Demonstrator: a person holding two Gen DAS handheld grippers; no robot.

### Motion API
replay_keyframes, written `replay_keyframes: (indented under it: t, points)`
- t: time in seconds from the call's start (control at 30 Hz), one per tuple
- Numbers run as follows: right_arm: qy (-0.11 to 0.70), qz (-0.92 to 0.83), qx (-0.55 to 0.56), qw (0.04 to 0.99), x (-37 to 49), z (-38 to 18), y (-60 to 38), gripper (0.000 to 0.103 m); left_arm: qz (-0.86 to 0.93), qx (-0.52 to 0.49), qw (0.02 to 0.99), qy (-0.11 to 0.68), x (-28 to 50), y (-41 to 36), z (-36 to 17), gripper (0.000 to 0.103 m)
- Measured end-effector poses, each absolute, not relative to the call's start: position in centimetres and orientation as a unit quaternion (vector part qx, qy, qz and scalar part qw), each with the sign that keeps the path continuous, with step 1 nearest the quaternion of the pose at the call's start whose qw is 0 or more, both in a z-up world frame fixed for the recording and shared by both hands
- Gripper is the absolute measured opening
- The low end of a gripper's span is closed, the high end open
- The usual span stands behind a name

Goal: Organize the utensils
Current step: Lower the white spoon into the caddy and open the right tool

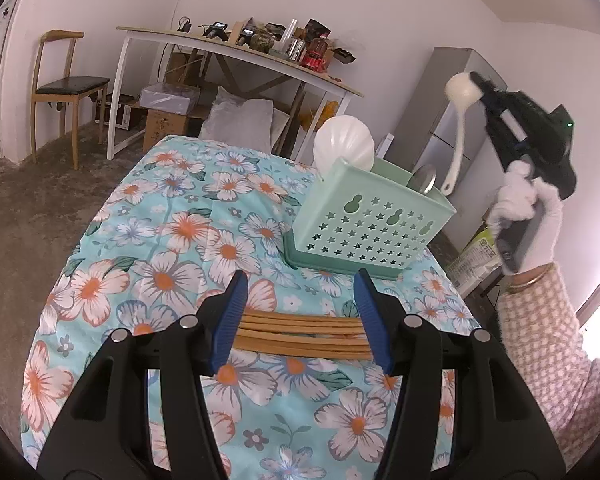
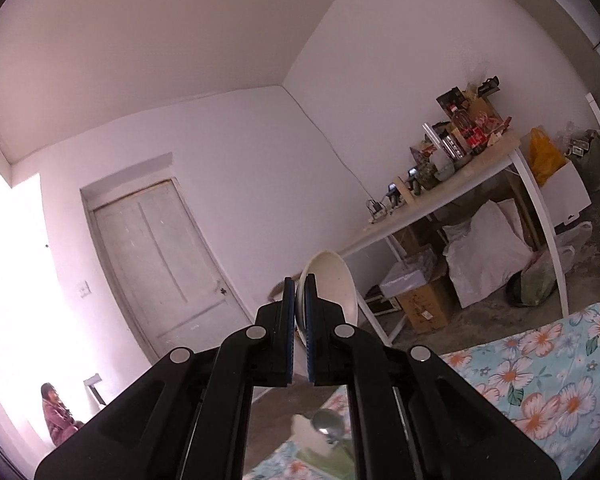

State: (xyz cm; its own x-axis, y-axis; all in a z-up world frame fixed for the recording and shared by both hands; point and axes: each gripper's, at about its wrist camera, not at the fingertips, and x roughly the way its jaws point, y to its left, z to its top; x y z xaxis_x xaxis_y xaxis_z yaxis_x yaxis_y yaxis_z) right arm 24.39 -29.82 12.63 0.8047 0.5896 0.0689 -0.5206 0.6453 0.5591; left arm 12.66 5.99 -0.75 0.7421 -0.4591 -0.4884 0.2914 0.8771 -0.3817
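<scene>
Several wooden chopsticks lie crosswise on the floral tablecloth. My left gripper is open, its blue fingers on either side of them, just above. A mint green utensil basket stands behind, holding a white shell-shaped scoop and a metal spoon. My right gripper is shut on the bowl of a white ladle. In the left wrist view the white ladle hangs handle down over the basket's right end.
A cluttered white desk and a wooden chair stand beyond the table's far end. Boxes and bags sit under the desk. A grey fridge stands at the right. A person sits far off by a door.
</scene>
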Motion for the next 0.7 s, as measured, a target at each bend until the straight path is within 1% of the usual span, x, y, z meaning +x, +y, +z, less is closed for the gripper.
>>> replay_keyframes:
  t: [0.37,0.7]
  points:
    - [0.099,0.281,0.291,0.909,26.9,8.4,-30.1,0.005,-0.199,-0.151,0.918,0.307,13.8,6.4,-1.9,0.052]
    - [0.11,0.268,0.282,0.914,25.3,7.9,-30.2,0.006,-0.198,-0.154,0.918,0.308,14.0,6.4,-2.1,0.052]
